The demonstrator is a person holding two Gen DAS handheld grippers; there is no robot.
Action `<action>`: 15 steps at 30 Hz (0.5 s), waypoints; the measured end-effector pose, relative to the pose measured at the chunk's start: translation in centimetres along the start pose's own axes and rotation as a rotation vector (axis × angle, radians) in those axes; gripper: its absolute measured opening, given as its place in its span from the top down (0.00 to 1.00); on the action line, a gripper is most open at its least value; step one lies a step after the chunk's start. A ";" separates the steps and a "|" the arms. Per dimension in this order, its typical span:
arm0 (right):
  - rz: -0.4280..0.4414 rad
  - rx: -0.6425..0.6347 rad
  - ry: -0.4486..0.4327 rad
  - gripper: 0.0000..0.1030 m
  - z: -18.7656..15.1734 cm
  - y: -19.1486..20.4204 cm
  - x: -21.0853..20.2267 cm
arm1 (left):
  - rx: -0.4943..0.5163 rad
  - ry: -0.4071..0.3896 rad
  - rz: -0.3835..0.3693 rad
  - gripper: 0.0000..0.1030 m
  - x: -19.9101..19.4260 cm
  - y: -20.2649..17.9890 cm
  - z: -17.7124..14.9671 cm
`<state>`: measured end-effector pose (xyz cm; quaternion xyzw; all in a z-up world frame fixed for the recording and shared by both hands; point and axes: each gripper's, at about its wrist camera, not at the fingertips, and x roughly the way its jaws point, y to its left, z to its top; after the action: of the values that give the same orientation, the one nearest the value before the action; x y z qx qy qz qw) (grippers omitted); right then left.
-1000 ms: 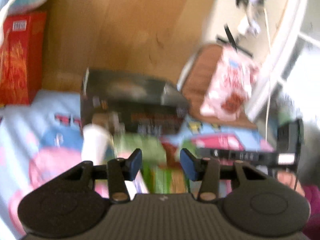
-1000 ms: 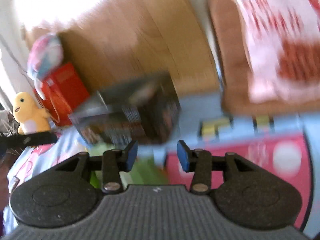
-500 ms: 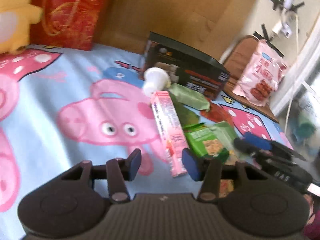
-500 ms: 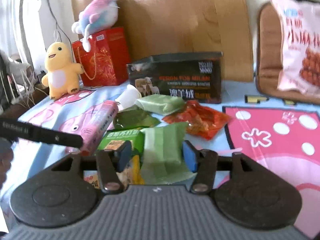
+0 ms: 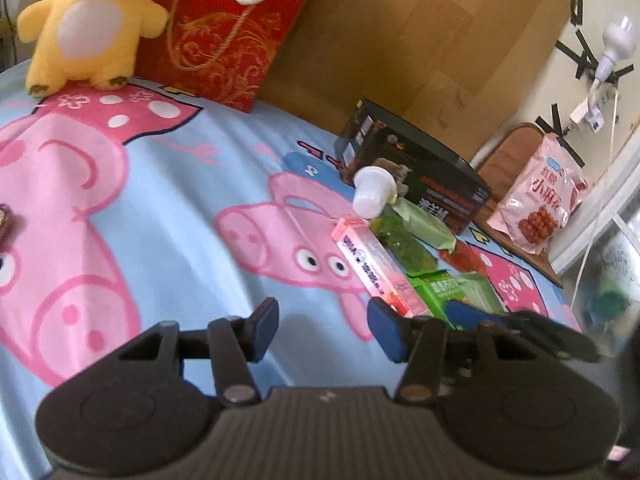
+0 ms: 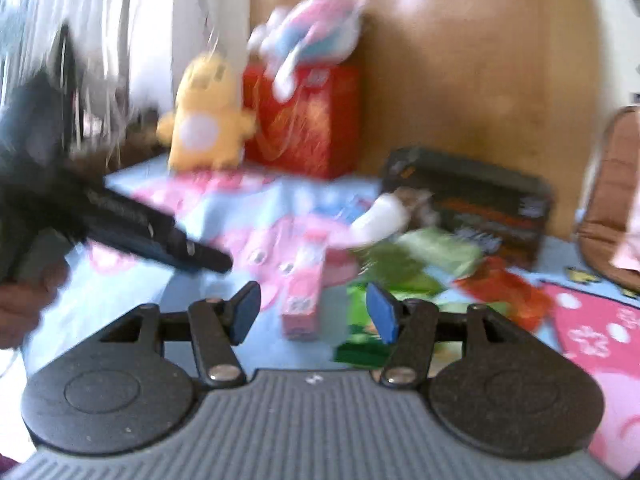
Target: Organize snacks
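A heap of snacks lies on the cartoon bedsheet point(image 5: 168, 208): a long pink box point(image 5: 374, 268), green packets point(image 5: 456, 292), a red packet point(image 5: 464, 258) and a white cup point(image 5: 374, 192) in front of a black box point(image 5: 420, 176). My left gripper point(image 5: 324, 330) hovers over bare sheet left of the pink box, its jaws opening with nothing between them. The right wrist view is blurred. There my right gripper point(image 6: 312, 312) stands open, and the pink box point(image 6: 304, 292) shows in the gap, not touched by the pads. A green packet point(image 6: 360, 328) lies by its right finger.
A yellow plush toy point(image 5: 84, 24) and a red gift bag point(image 5: 228, 32) stand at the back left against a wooden headboard point(image 5: 420, 40). A pink snack bag point(image 5: 540, 208) leans on a brown cushion at the right. A hand point(image 6: 20, 300) holds the left gripper point(image 6: 160, 236).
Both views have swung away from the black box close up and now take in the whole heap. Both grippers stand wider apart. The pink box has come into the right gripper's gap.
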<state>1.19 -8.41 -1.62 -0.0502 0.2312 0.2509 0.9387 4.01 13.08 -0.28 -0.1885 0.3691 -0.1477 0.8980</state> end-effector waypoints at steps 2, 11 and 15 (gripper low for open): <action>-0.014 -0.038 0.068 0.54 0.1 0.6 2.6 | -0.011 -0.006 -0.001 0.50 -0.1 0.4 0.1; 0.090 -0.115 0.082 0.75 -2.6 -2.2 0.0 | 0.000 0.011 -0.032 0.50 1.3 0.0 0.6; 0.155 -0.123 0.089 0.52 -3.9 -4.1 -2.5 | 0.031 0.018 -0.053 0.46 1.9 -1.3 0.8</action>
<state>-0.29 -13.96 -3.99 -0.1008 0.2600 0.3342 0.9003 5.69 11.34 -0.34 -0.1830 0.3696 -0.1790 0.8932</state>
